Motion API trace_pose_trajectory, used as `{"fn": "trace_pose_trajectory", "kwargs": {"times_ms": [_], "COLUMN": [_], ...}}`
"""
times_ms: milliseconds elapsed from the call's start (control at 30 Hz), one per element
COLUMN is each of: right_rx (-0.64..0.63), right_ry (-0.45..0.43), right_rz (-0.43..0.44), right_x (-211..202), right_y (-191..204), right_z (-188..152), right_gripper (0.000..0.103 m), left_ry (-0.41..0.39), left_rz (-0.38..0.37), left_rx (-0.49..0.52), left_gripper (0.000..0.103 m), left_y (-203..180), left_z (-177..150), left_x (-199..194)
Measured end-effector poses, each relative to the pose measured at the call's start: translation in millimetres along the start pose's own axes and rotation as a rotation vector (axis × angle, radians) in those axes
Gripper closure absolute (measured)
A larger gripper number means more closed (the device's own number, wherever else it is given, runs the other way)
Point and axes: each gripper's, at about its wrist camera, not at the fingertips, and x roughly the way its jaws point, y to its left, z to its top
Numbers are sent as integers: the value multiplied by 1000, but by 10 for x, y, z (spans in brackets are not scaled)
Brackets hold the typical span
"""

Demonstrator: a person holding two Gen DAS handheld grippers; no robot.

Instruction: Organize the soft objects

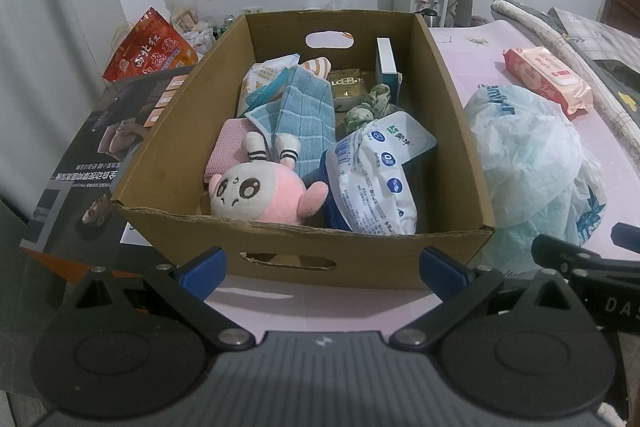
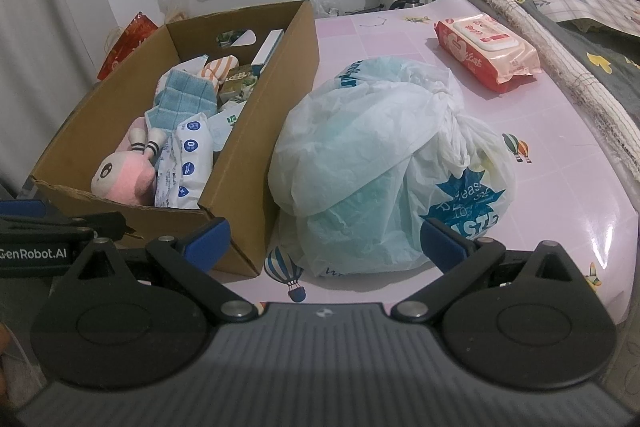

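Observation:
A cardboard box stands on the pink table. It holds a pink plush toy, a blue cloth, a white wipes pack, a green scrunchie and other packets. A crumpled white plastic bag lies right of the box. My left gripper is open and empty in front of the box. My right gripper is open and empty in front of the bag.
A red wipes pack lies at the table's far right. A rolled mat and bedding border the right edge. A dark printed carton and a red bag sit left of the box.

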Motion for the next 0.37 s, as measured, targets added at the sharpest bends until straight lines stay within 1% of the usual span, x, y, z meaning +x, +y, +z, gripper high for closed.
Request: {"fn": "trace_pose_trajectory", "kwargs": {"times_ms": [367], "right_rx": [0], "right_ry": [1], "right_rz": [1], "right_x": [6], "right_y": [-4], "right_z": [-11], "right_gripper": [1], "left_ry": [2], "left_rz": [1], "left_rx": [-1], "left_gripper": [0], "left_y": [2], "left_z": [-4], "left_x": [1]}}
